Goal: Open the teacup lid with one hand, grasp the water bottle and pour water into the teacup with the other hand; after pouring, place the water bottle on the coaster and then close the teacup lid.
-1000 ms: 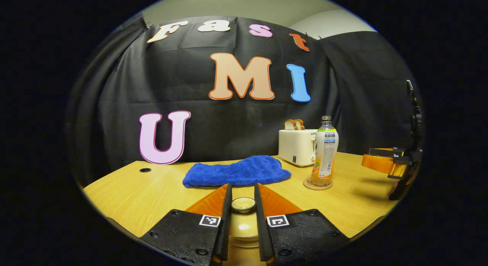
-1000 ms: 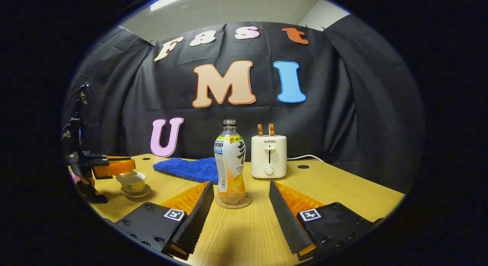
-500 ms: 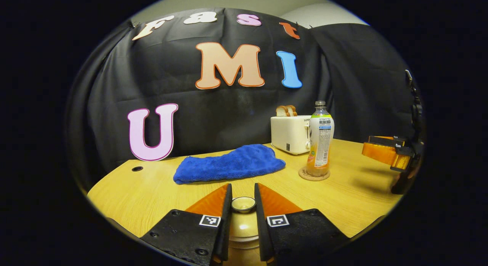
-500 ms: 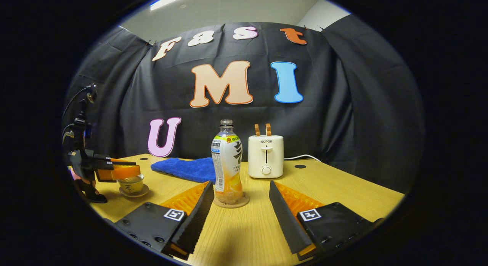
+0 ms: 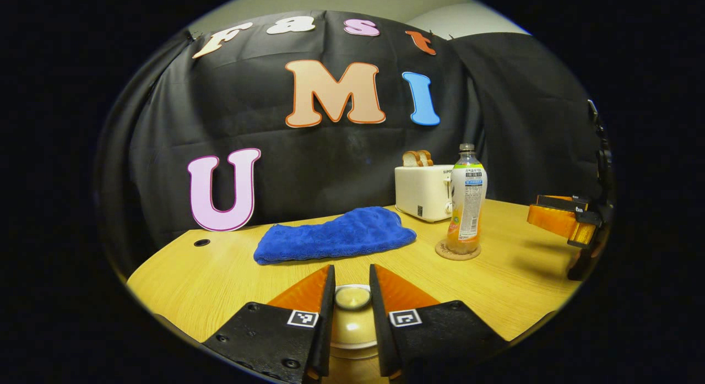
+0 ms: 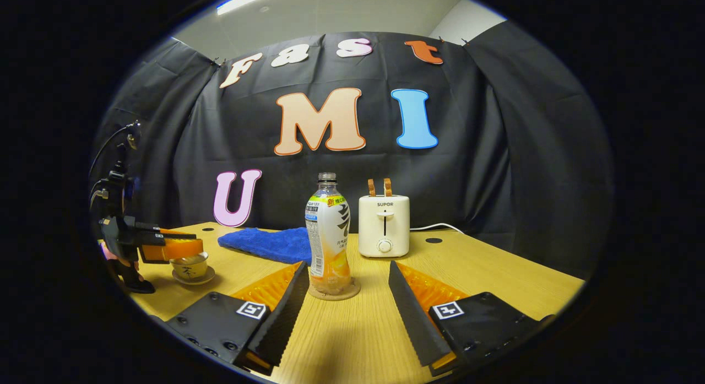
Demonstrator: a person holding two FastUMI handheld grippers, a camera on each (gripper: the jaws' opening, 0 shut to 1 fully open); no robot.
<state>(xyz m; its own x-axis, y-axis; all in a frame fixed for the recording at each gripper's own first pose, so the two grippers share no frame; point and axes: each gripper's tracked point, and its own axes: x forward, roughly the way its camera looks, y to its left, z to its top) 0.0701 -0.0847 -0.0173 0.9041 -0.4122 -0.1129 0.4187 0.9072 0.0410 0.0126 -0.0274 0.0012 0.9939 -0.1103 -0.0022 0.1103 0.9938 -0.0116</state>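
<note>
Teacup lid (image 5: 352, 298) sits low between the left gripper (image 5: 351, 296) fingers, knob up, on top of the teacup (image 6: 189, 267); whether the lid is fully seated on the rim I cannot tell. In the right gripper view the teacup stands on a saucer (image 6: 193, 277) at the table's left end, with the left gripper right over it. Left fingers are narrowly apart and sit tight against the knob on both sides, clamped on the lid as far as the left gripper view shows.

Surface: light wood table (image 6: 495, 274) with a small cable hole (image 5: 201, 243) near the back corner. Black cloth booth wall (image 6: 495, 152) behind, pale ceiling with a light strip above.

Water bottle (image 6: 328, 232) stands upright on a round cork coaster (image 6: 334, 290), capped, orange liquid low inside. Blue towel (image 5: 336, 235) lies crumpled between the teacup and the bottle side, toward the wall. White toaster (image 6: 384, 225) with two bread slices stands just behind and beside the bottle, its cord running off along the back.

Right gripper (image 6: 344, 307) hovers low over the table with fingers wide apart, holding nothing; the bottle and coaster stand just ahead of the gap, not touched. Nothing blocks the space between the right fingers and the bottle.
</note>
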